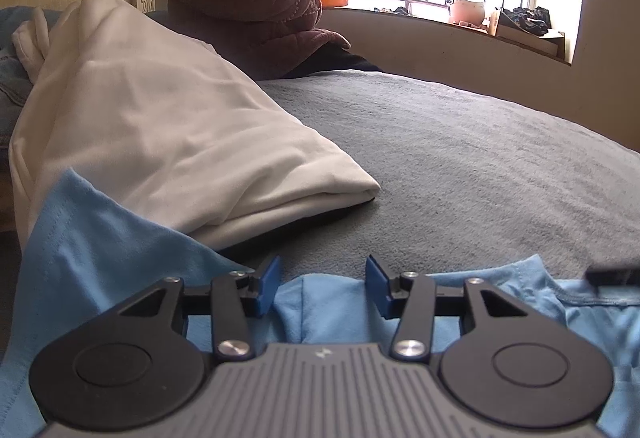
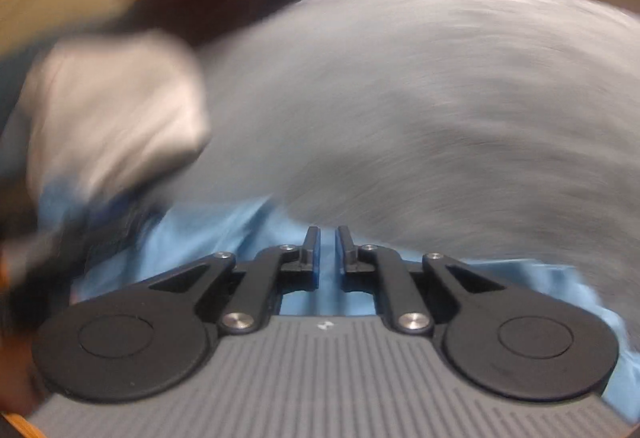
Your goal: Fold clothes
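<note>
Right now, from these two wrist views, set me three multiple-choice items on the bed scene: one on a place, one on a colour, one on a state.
1. Where does the folded white garment lie?
A. on the grey bed cover
B. on the window ledge
C. between the left fingers

2. What colour is the shirt under the grippers?
A. red
B. light blue
C. black

3. How do the left gripper fingers stand?
A. pressed together
B. clamped on the white garment
C. apart, pads clear of cloth

Answers:
1 A, it rests on the cover, left of centre.
2 B, light blue cloth shows below both grippers.
3 C, a clear gap separates the blue pads.
</note>
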`<action>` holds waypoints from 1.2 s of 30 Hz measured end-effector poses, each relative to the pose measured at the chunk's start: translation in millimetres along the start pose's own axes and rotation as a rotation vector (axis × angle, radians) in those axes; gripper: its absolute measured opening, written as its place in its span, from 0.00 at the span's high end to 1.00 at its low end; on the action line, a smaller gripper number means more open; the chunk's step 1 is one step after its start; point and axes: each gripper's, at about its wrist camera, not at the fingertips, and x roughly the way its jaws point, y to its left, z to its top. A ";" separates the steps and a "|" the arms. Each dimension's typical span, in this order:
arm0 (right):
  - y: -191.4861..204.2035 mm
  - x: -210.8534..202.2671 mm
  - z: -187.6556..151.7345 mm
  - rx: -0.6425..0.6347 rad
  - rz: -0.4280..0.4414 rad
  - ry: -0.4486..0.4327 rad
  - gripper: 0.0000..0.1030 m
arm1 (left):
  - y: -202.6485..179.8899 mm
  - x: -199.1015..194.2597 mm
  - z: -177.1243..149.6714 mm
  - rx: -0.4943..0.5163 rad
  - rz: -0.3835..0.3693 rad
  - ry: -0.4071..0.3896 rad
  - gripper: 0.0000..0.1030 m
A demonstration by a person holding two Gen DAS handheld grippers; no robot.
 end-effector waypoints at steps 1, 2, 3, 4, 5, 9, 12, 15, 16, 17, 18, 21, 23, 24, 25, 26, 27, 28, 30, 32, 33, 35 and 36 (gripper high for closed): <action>-10.9 -10.0 4.4 0.059 0.006 -0.026 0.90 | 1.5 -2.7 1.2 0.000 0.003 -0.002 0.50; -24.8 -24.5 11.0 0.108 0.017 -0.057 0.88 | 3.7 -6.6 2.6 -0.004 0.002 -0.004 0.50; -34.9 -37.4 16.1 0.128 0.007 -0.082 0.86 | 6.0 -10.7 4.0 -0.010 -0.002 -0.005 0.50; -46.1 -52.2 20.4 0.139 -0.015 -0.104 0.83 | 7.0 -15.5 5.4 -0.011 -0.009 -0.012 0.50; -57.1 -66.8 24.3 0.148 -0.036 -0.125 0.81 | 7.6 -20.4 6.9 -0.012 -0.017 -0.021 0.50; -89.5 -102.3 23.0 0.126 -0.096 -0.097 0.80 | -13.4 -38.6 9.2 0.043 -0.092 -0.051 0.49; -98.0 -102.0 13.7 0.076 -0.118 -0.033 0.78 | -42.6 -47.4 6.8 0.105 -0.186 -0.038 0.48; -102.5 -94.9 7.3 0.048 -0.142 0.013 0.77 | -75.7 -50.2 0.5 0.155 -0.283 0.000 0.48; -104.6 -91.4 5.5 0.044 -0.153 0.024 0.77 | -87.1 -50.4 -1.6 0.172 -0.314 0.014 0.48; -108.4 -86.7 5.5 0.058 -0.146 0.035 0.77 | -98.3 -50.1 -3.9 0.196 -0.335 0.024 0.48; -113.2 -82.3 6.4 0.079 -0.134 0.050 0.77 | -109.4 -49.5 -6.1 0.221 -0.353 0.033 0.48; -120.2 -86.1 5.1 0.103 -0.174 0.037 0.77 | -138.1 -51.5 -14.5 0.302 -0.372 0.027 0.48; -128.0 -106.3 1.0 0.121 -0.202 -0.001 0.76 | -147.5 -51.7 -20.2 0.326 -0.381 0.039 0.48; -132.4 -117.8 -1.7 0.134 -0.222 -0.018 0.75 | -151.7 -51.8 -23.0 0.337 -0.386 0.046 0.48; -137.7 -129.6 -5.4 0.148 -0.245 -0.032 0.71 | -153.0 -49.8 -25.4 0.346 -0.388 0.053 0.48; -142.0 -143.4 -10.3 0.151 -0.286 -0.041 0.67 | -153.6 -49.0 -27.1 0.355 -0.390 0.059 0.48; -144.4 -154.6 -15.9 0.140 -0.312 -0.048 0.65 | -154.2 -48.6 -28.6 0.364 -0.391 0.064 0.48; -145.8 -162.2 -22.0 0.122 -0.322 -0.052 0.61 | -155.1 -49.5 -29.5 0.372 -0.389 0.068 0.48; -141.3 -181.1 -39.5 0.070 -0.348 -0.066 0.59 | -158.6 -51.2 -30.3 0.388 -0.386 0.075 0.48; -136.3 -192.0 -57.2 0.031 -0.343 -0.072 0.52 | -163.6 -54.3 -28.3 0.412 -0.380 0.075 0.48; -134.6 -196.9 -67.4 0.025 -0.344 -0.076 0.50 | -167.8 -56.4 -27.8 0.423 -0.380 0.077 0.48; -130.9 -203.2 -87.3 0.014 -0.337 -0.079 0.46 | -177.4 -60.5 -27.5 0.440 -0.382 0.087 0.48; -129.7 -204.4 -95.5 0.009 -0.336 -0.086 0.46 | -182.0 -62.2 -28.2 0.444 -0.380 0.093 0.48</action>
